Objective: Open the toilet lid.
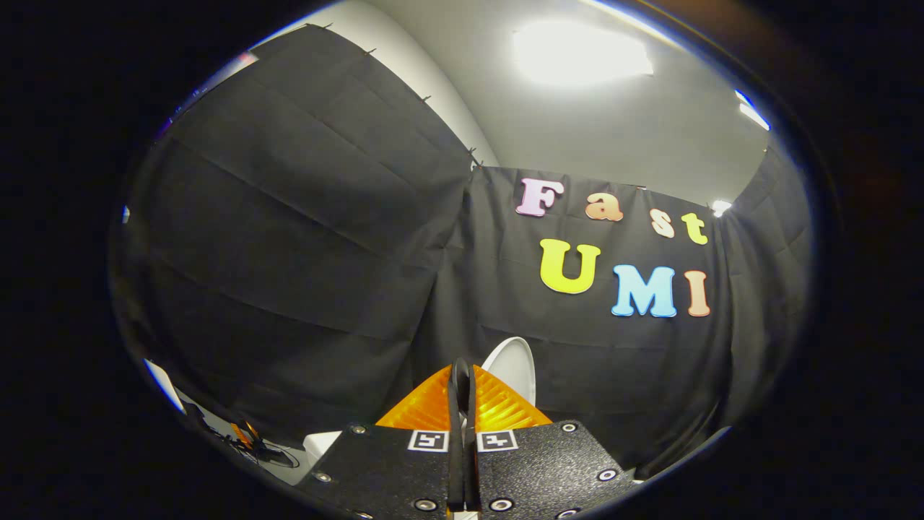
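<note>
The lid point(514, 367) shows as a pale rounded shape just beyond the fingertips, a little to their right, standing up against the black cloth wall point(303, 238). From its upright look I judge it already raised, or very nearly, though most of it is hidden behind the fingers, so I cannot tell whether it leans firmly back or could still drop. The bowl and seat are out of my sight.

My gripper point(461, 375) is clenched, fingers pressed together with nothing between them; the lid sits past the tips, not in them, and I cannot tell whether anything touches it.

If the step in hand is finishing the lift, I'd do it with the closed tips as a pusher: stay low on the lid's edge, press gently toward the wall, and stop once it rests there. No need to part the fingers. I'd tilt the view down first, since I'm aimed high at wall, ceiling point(621, 137) and a bright lamp point(581, 54), and can't judge contact from here.

Down to the left lies a tangle of cables point(253, 448) on a light surface; I'd keep clear of that when pulling back.
</note>
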### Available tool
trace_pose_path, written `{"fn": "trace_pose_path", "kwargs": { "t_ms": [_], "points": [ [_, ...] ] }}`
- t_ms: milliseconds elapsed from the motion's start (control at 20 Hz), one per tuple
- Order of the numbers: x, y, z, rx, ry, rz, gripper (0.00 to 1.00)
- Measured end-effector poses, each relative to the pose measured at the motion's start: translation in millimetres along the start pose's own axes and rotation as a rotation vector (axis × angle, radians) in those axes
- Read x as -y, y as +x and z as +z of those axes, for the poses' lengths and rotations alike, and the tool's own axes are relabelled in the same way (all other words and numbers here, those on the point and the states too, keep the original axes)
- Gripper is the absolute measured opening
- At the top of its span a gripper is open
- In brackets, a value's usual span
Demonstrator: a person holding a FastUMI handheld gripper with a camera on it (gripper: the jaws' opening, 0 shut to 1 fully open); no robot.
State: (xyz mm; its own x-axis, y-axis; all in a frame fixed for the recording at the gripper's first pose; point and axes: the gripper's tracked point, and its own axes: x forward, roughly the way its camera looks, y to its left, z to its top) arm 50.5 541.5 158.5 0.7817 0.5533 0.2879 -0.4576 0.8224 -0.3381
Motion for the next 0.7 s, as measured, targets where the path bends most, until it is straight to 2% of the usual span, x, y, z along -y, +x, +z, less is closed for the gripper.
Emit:
{"fn": "trace_pose_path", "kwargs": {
  "t_ms": [250,450,550,650,700],
  "points": [
    [-25.8,14.1,-4.3,-0.03,0.023,0.09,0.0],
    [-32.9,20.9,-7.2,-0.067,0.122,0.144,0.0],
    [-24.1,17.8,-0.1,-0.066,0.084,0.143,0.01],
    [-18.4,9.5,5.3,-0.042,0.014,0.158,0.05],
    [-22.0,9.0,5.9,-0.029,0.014,0.189,0.14]
  ]
}}
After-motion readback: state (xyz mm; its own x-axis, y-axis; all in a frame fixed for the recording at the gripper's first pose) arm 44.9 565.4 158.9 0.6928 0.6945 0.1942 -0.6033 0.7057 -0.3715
